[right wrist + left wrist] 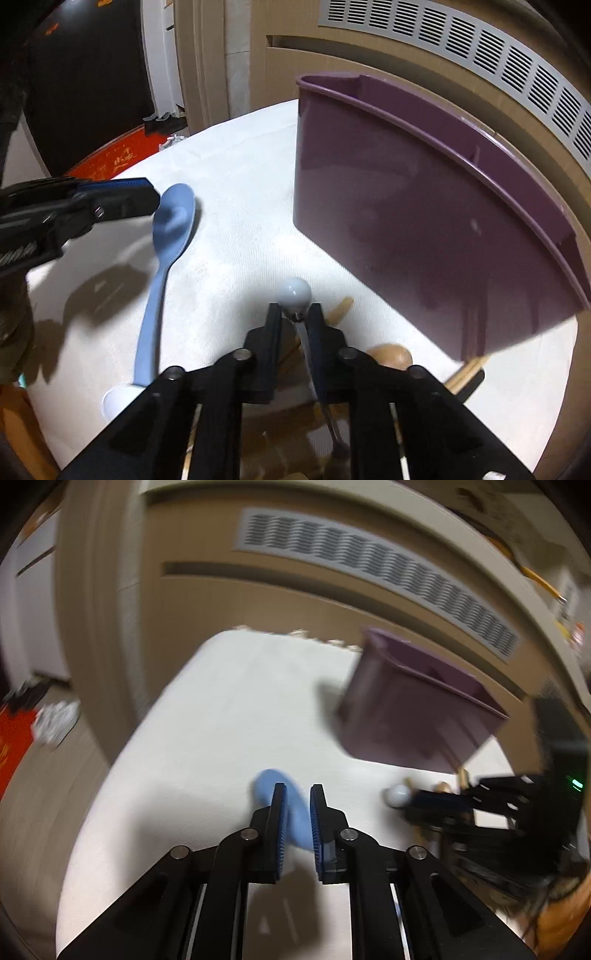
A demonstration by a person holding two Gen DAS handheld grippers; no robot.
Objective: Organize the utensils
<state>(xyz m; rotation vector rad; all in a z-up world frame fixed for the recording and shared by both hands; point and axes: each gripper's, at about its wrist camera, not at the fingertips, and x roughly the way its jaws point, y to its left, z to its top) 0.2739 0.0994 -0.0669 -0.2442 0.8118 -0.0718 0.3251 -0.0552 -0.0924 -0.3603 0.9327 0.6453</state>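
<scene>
Gripping a white-knobbed utensil (295, 295), the right tool (295, 314) is clamped shut on its thin stem.
Left tool (298, 797) stands narrow over the blue spoon (168, 254), grip unclear. Purple bin (424, 221) at two o'clock, contents hidden; wooden utensils (391, 354) beside it on the white bench (240, 166); vented panel (480, 55) behind.

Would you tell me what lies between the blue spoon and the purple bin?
Only bare white tablecloth lies between the blue spoon and the purple bin, as the right wrist view shows.
</scene>
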